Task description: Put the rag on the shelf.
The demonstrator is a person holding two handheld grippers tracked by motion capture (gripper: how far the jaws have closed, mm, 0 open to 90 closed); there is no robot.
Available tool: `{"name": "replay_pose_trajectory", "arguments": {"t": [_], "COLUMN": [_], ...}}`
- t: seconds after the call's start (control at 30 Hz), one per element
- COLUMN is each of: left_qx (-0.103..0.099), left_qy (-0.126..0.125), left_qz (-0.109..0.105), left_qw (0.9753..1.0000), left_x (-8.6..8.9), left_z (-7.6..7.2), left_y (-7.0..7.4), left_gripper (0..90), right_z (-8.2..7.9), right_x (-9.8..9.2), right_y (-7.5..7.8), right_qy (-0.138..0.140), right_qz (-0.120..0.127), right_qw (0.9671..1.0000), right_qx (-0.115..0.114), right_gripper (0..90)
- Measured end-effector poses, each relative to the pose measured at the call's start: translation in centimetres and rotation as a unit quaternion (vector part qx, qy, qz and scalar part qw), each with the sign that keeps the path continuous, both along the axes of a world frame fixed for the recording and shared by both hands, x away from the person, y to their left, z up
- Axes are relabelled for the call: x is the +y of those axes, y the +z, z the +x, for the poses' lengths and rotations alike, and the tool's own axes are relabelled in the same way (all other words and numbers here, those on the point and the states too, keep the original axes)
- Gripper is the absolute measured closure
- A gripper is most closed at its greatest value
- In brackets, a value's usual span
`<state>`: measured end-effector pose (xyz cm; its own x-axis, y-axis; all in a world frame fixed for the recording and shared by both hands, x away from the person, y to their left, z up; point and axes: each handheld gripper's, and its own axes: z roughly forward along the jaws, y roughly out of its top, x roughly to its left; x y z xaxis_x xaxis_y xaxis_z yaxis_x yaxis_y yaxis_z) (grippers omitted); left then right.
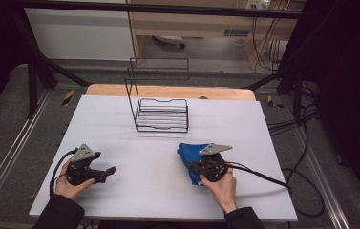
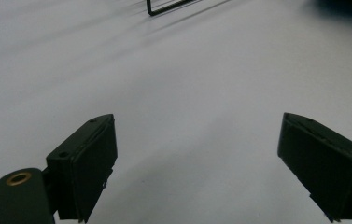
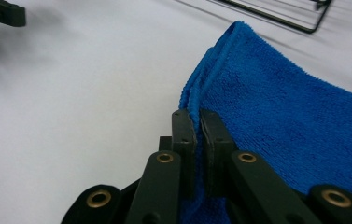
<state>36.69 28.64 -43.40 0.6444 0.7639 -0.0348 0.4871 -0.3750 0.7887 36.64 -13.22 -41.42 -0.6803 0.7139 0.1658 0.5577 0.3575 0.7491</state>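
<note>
Between my right gripper's (image 3: 196,122) fingers (image 3: 183,135) sits the blue cloth's (image 3: 276,116) folded edge, squeezed tight. My left gripper's (image 2: 197,154) fingers (image 2: 89,163) are wide apart over the bare worktop (image 2: 187,84).

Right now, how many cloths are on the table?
1. A blue cloth lies right of the table's middle, its edge clamped in the right gripper. None shows by the wire rack.

High view overhead, facing forward; both gripper views low, close; share wire rack (image 1: 161,114).
</note>
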Motion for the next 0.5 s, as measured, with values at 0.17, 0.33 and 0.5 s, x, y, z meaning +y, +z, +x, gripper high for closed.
{"name": "replay_pose_trajectory", "arguments": {"t": [0.17, 0.33, 0.5], "left_qx": [-0.001, -0.001, 0.000], "left_qy": [0.000, 0.000, 0.000], "left_qz": [0.001, 0.001, 0.001], "left_qw": [1.0000, 1.0000, 1.0000], "left_x": [0.0, 0.0, 0.0], "left_z": [0.0, 0.0, 0.0], "left_y": [0.0, 0.0, 0.0], "left_gripper": [12.0, 12.0, 12.0], "right_z": [0.0, 0.1, 0.1], "right_x": [1.4, 3.5, 4.9], "right_y": [0.0, -0.1, -0.4], "right_qy": [0.007, 0.019, 0.030], "right_qz": [0.003, 0.012, 0.009], "right_qw": [1.0000, 0.9997, 0.9994], "right_qx": [0.006, 0.010, 0.017], "right_gripper": [86.0, 86.0, 85.9]}}
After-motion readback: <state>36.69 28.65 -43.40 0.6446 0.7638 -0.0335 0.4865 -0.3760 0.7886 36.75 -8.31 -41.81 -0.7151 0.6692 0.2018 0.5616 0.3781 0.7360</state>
